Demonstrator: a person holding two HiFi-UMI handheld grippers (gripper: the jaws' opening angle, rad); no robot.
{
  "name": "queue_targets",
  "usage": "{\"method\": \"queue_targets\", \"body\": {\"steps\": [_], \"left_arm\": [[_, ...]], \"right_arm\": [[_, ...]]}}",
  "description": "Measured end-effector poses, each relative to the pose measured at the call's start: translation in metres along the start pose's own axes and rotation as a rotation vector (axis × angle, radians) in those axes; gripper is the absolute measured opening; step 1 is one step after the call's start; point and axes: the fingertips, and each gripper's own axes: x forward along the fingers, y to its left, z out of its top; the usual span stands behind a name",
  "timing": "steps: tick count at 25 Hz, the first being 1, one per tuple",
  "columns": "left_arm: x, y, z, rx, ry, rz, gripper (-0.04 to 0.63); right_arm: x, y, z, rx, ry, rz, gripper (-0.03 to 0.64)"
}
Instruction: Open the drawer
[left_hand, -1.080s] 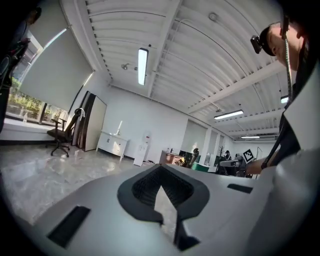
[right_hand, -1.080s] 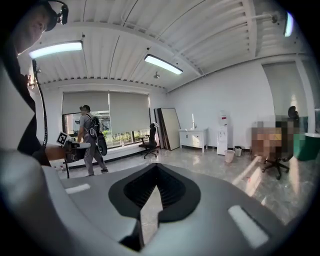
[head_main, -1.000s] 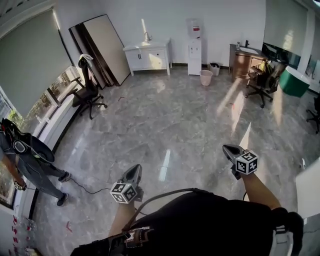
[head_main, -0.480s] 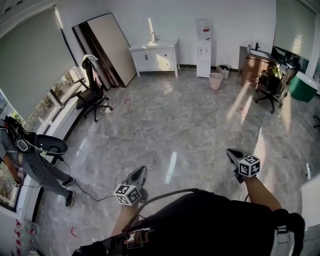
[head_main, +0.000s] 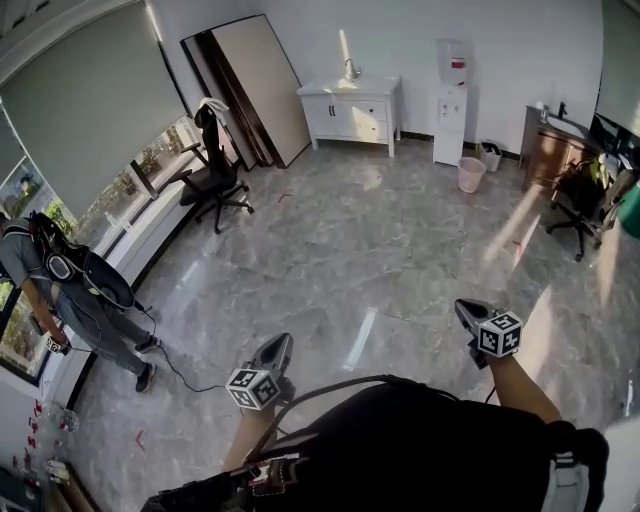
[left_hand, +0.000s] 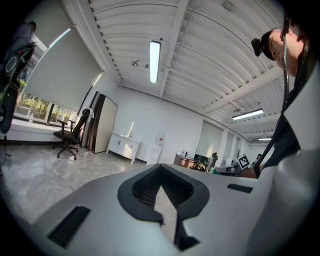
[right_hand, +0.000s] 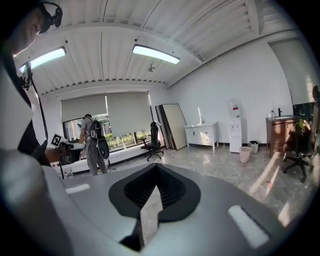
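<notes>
Tools first: the left tool (head_main: 277, 345) and the right tool (head_main: 466, 309) are both held out low in front of the person, above the grey marble floor (head_main: 380, 250), left one nearer the body, right one a little farther out. In the left gripper view the left tool's two dark pads meet at their tips with nothing caught between them; only floor shows through the slit below. The right gripper view gives the same reading for the right tool: jaws drawn together, nothing in them.

No drawer is near either tool. A white cabinet (head_main: 352, 108) stands against the far wall, well apart from both tools, with a small tap-like fitting on top; its front is split into panels, too small to tell drawers from doors. Just right of it stands a white water dispenser (head_main: 450, 100), and a pink bin (head_main: 470, 175) sits on the floor near that. Large flat boards (head_main: 250, 90) lean on the wall to the cabinet's left, with a black office chair (head_main: 215, 178) in front of them. A wooden worktop (head_main: 550, 145) and a second chair (head_main: 585, 205) are at the far right.

At the left, by the window, another person (head_main: 75, 300) stands wearing a backpack, and a thin black cable (head_main: 180, 378) trails across the floor.
</notes>
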Motion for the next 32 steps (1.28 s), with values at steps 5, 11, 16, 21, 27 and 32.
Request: {"method": "queue_targets", "body": {"steps": [5, 11, 16, 21, 27, 32], "left_arm": [[0.063, -0.025, 0.005, -0.029, -0.029, 0.057, 0.0], [0.132, -0.05, -0.004, -0.045, -0.017, 0.066, 0.0], [0.162, -0.035, 0.001, -0.043, 0.007, 0.075, 0.0], [0.204, -0.013, -0.004, -0.057, 0.023, 0.027, 0.0], [0.268, 0.046, 0.017, -0.074, 0.023, -0.085, 0.0], [0.305, 0.111, 0.057, -0.058, 0.026, -0.131, 0.0]], "right_arm": [[0.02, -0.075, 0.035, -0.028, 0.005, 0.063, 0.002], [0.044, -0.147, 0.044, 0.003, 0.003, 0.082, 0.002], [0.065, -0.169, 0.037, 0.031, 0.021, 0.084, 0.002], [0.082, -0.193, 0.033, 0.057, 0.042, 0.024, 0.002], [0.129, -0.204, 0.07, 0.014, 0.022, -0.071, 0.002], [0.184, -0.201, 0.101, 0.034, -0.004, -0.13, 0.002]]}}
